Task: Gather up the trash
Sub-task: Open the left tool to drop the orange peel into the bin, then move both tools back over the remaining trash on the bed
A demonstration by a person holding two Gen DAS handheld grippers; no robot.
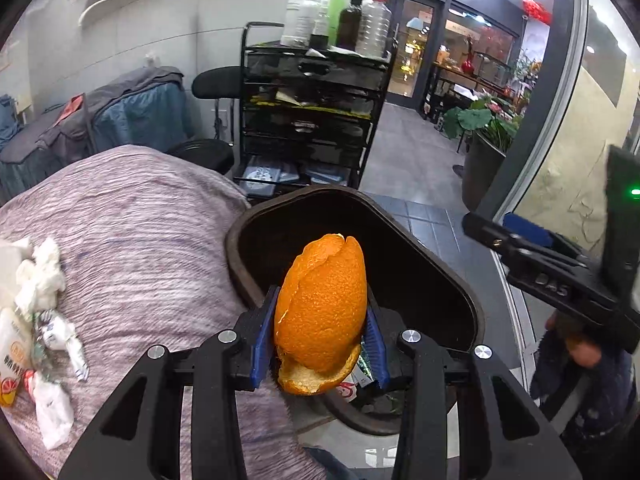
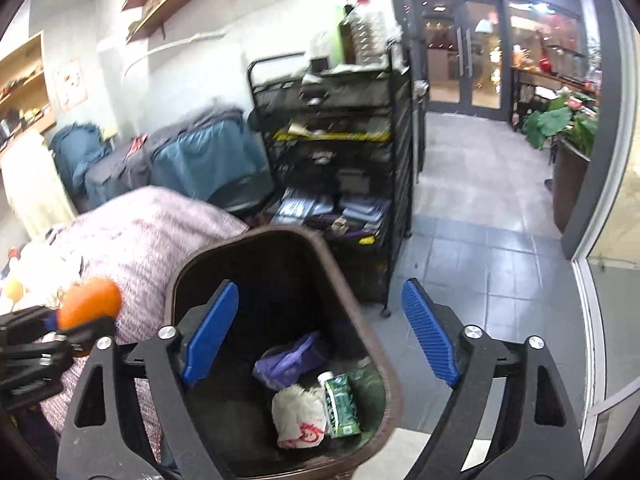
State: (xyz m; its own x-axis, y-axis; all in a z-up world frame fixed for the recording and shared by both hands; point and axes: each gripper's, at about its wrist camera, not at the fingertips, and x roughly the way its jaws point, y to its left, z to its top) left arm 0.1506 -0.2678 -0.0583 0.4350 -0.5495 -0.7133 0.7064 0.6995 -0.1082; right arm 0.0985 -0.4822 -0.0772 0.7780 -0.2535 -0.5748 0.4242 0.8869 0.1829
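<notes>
My left gripper (image 1: 322, 320) is shut on a large piece of orange peel (image 1: 322, 312) and holds it over the rim of a dark brown trash bin (image 1: 452, 276). In the right wrist view the peel (image 2: 90, 302) and the left gripper (image 2: 52, 328) show at the left, beside the bin (image 2: 176, 280). My right gripper (image 2: 320, 332) is open and empty above the bin, which holds a white bag (image 2: 298, 416), a green carton (image 2: 340, 404) and a purple wrapper (image 2: 288, 360). Crumpled tissues (image 1: 40, 272) and wrappers (image 1: 52, 340) lie on the pinkish cloth-covered surface (image 1: 140, 240).
A black mesh cart (image 1: 312, 112) with bottles on top stands behind the bin. Blue-covered seats (image 1: 132, 116) are at the back left. Grey tiled floor (image 2: 480, 240) runs to glass doors at the right. My right gripper (image 1: 560, 272) shows at the right edge of the left view.
</notes>
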